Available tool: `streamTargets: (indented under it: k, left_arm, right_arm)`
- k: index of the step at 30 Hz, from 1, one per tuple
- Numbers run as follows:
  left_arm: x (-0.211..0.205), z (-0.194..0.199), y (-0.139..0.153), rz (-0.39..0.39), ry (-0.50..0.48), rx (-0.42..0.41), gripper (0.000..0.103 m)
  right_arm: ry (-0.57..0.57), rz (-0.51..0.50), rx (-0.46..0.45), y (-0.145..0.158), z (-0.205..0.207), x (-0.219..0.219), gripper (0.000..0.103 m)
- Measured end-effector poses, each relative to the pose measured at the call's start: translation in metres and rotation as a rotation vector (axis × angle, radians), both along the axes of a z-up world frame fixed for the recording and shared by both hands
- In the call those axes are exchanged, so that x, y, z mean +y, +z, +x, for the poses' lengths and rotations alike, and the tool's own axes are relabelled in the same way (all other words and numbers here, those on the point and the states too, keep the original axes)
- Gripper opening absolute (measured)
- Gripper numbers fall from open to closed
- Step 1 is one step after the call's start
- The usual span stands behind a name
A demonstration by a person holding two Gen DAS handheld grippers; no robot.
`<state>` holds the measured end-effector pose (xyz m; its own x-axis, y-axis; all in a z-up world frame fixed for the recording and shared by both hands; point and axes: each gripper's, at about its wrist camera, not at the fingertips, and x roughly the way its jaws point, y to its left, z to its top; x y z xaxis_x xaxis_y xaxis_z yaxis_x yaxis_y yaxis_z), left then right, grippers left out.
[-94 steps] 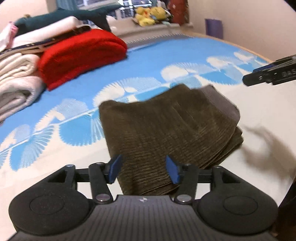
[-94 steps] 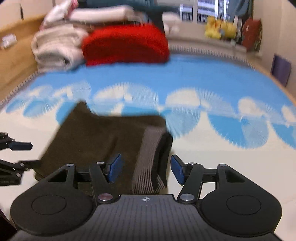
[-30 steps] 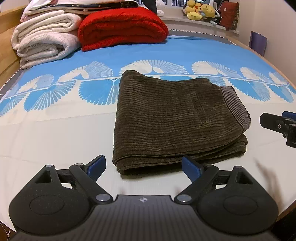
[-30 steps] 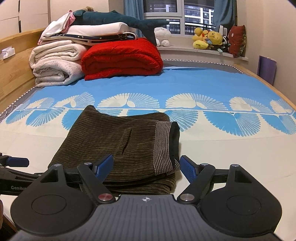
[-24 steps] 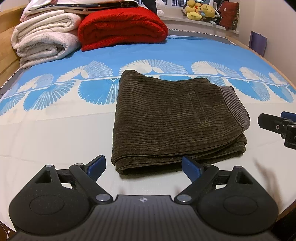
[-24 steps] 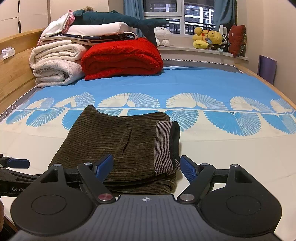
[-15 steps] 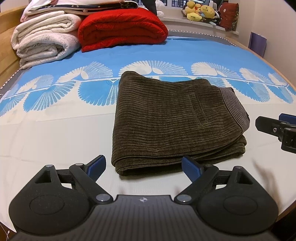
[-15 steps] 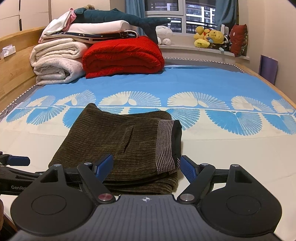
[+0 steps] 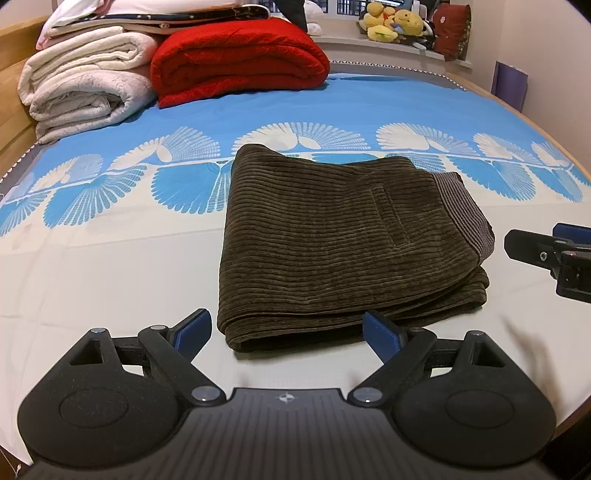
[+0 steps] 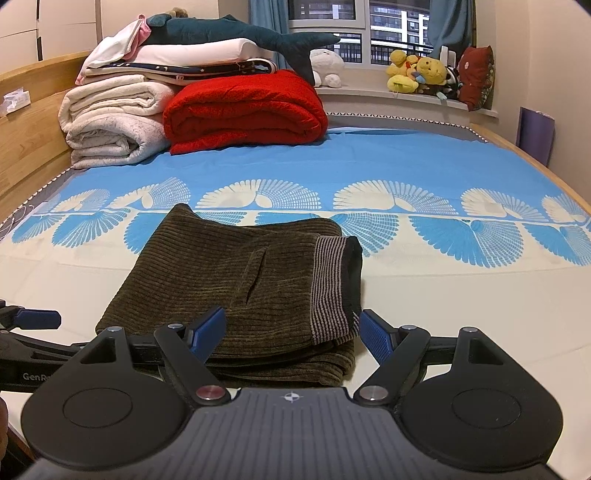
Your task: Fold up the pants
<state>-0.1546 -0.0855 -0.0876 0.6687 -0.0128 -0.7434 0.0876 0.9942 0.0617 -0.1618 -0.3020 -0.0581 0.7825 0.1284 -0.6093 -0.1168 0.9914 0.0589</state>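
Near the front edge of the blue-and-cream fan-patterned bed sheet [image 9: 110,266], the folded olive-brown corduroy pants [image 9: 332,243] lie flat, striped waistband at the right, position unchanged from a second ago. Left gripper [image 9: 288,334] and right gripper [image 10: 291,332] remain spread wide, holding nothing, just short of the pants' near edge.

a bed [image 10: 461,291] fills the room, its sheet blue with white fan shapes, turning cream nearer the camera. a wooden headboard [image 10: 26,140] runs along the left. against it lie folded white blankets [image 10: 110,122] and beside them a red blanket [image 10: 243,110]; a plush shark [image 10: 236,33] tops the pile. beyond, a dark window [image 10: 354,26] with blue curtains shows lit buildings; plush toys [image 10: 417,75] line its sill. the walls are pale.
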Motion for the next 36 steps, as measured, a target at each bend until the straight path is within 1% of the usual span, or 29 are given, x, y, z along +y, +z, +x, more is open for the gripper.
streamTargets:
  k: [36]
  left_arm:
    - [-0.001, -0.0004, -0.0011, 0.005, -0.015, -0.008, 0.092]
  right_arm:
    - [0.013, -0.006, -0.002, -0.0002, 0.0, -0.0028, 0.081]
